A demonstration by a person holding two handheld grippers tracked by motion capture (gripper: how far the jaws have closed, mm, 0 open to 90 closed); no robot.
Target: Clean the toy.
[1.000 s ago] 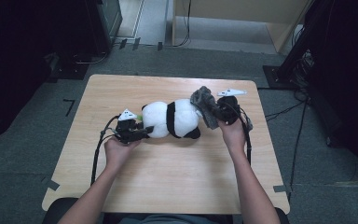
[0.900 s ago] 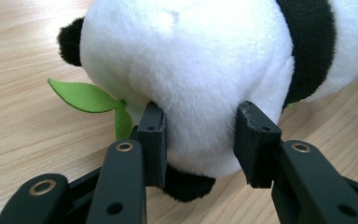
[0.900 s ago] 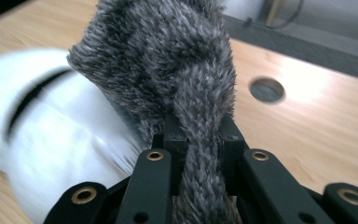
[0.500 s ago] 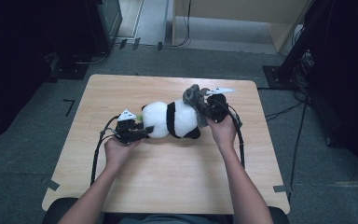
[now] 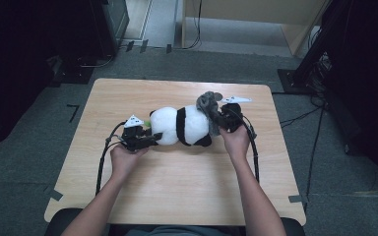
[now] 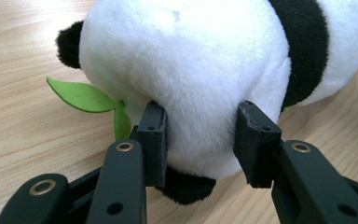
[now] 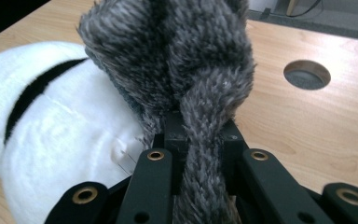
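Lying on its side across the middle of the table, the panda stretches left to right, with one gripper at each end. The left gripper pinches the panda's white left end: in the left gripper view its pads press into the plush from both sides, jaws partly closed around a fold of it, and a green felt leaf pokes out beside them on the wood. The right gripper sits at the panda's right end with its jaws clamped nearly together on a grey furry piece; in the right gripper view a strand of that fur runs straight down between the pads, and a round hole in the tabletop shows beyond.

Compared with a second ago, the left hand and its gripper have stayed where they were, and the panda has not shifted. The right hand has dropped and come in a little toward the panda, so the grey piece, which stood higher above the panda's right end before, now drapes lower against the white body. Both grips look unchanged.
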